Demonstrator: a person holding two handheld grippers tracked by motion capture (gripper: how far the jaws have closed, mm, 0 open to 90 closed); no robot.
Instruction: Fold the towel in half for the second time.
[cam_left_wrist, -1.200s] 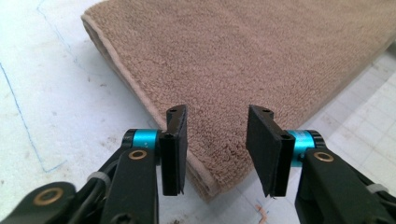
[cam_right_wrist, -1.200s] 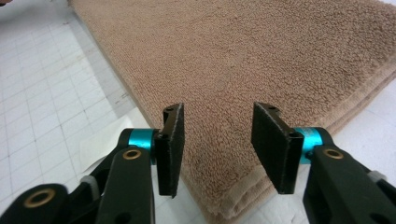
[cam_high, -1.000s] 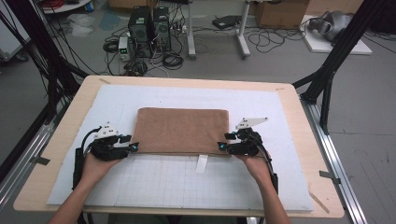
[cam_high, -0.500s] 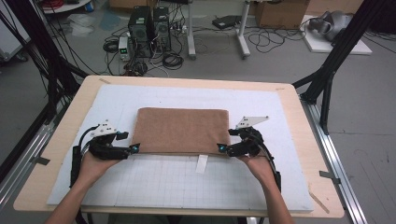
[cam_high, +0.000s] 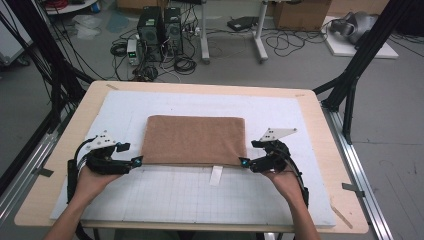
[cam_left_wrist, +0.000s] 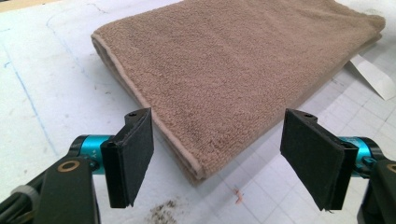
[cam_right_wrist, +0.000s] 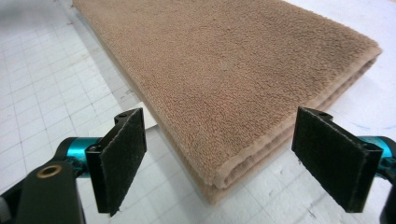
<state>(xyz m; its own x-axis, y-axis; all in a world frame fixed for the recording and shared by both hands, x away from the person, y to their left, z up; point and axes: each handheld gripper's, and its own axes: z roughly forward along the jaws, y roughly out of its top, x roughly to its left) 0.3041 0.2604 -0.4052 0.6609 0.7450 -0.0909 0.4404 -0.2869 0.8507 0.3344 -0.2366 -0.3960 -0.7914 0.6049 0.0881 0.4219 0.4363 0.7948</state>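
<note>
Now the brown towel (cam_high: 194, 140) lies folded flat in the middle of the white mat (cam_high: 310, 120) on the table (cam_high: 320, 107). It looks like a neat thick block with layers on top of each other, so I think the folding is mostly done. Maybe one more fold is left, or maybe it is finished; I cannot tell which. A small white tag (cam_high: 216, 175) sticks out from under the near edge. The left gripper (cam_high: 134, 161) sits just beside the towel's near left corner, and the right gripper (cam_high: 245, 162) sits just beside the near right corner. Both have just been opening their jaws, and now the jaws stand wide apart. In the left gripper view, the corner of the towel (cam_left_wrist: 196, 170) pokes in between the two black pads (cam_left_wrist: 133, 156) but does not touch them. The right gripper view looks the same: the corner sits between the pads (cam_right_wrist: 119, 158), and nothing is held. The person's hands lie low on the mat, one on each side, with the forearms coming in from the near edge of the table and the grippers pointing in at the towel.
</note>
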